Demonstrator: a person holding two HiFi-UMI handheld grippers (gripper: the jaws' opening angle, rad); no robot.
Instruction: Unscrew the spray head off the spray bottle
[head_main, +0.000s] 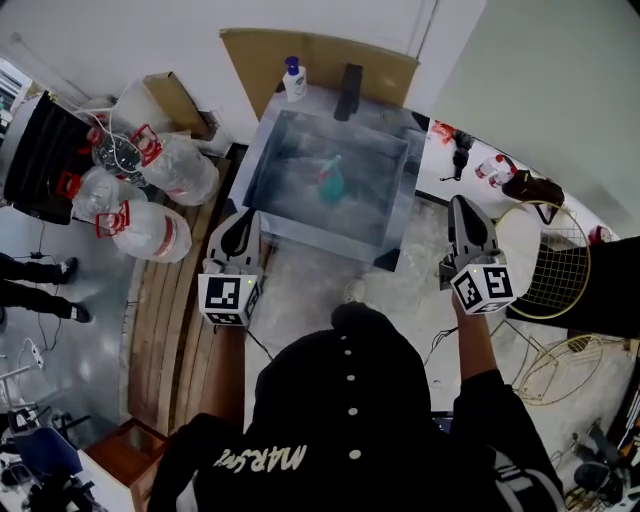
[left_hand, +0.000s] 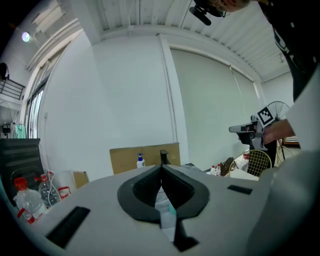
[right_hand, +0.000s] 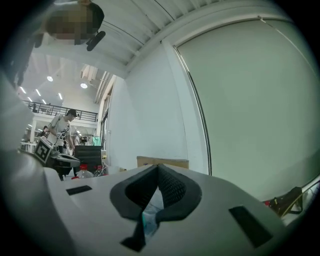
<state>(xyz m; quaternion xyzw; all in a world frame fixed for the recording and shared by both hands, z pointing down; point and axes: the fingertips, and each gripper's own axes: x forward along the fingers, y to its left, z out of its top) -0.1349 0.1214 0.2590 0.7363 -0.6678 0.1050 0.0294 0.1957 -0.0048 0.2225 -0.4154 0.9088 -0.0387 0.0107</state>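
Facing shiny grey metal-topped table (head_main: 300, 205) w/ teal-green plastic spray bottle (head_main: 331, 180) near its middle, well apart from both grippers. Can't tell upright vs tipped, too blurred there. Holding left gripper (head_main: 240, 216) at table's near-left corner, jaws pressed together, nothing between. Holding right gripper (head_main: 461, 206) off table's right side, likewise closed & empty. Judging task as barely begun: approach only, spray head not yet touched.

Risks, by judgement:
- Reaching in w/ jaws closed → no grab, just knocking bottle over or shoving it across slick top. Need to open first.
- Twisting head w/ one gripper only → prob spinning whole light bottle. Need to pin body w/ other gripper.
- Squeezing thin plastic too hard → denting, slipping.
- Gripping trigger instead of collar → prob no unscrewing, maybe spraying.
- Little bump risk from white pump bottle w/ blue top (head_main: 294, 78) & dark upright block (head_main: 349, 92) at far edge, well clear of spray bottle.
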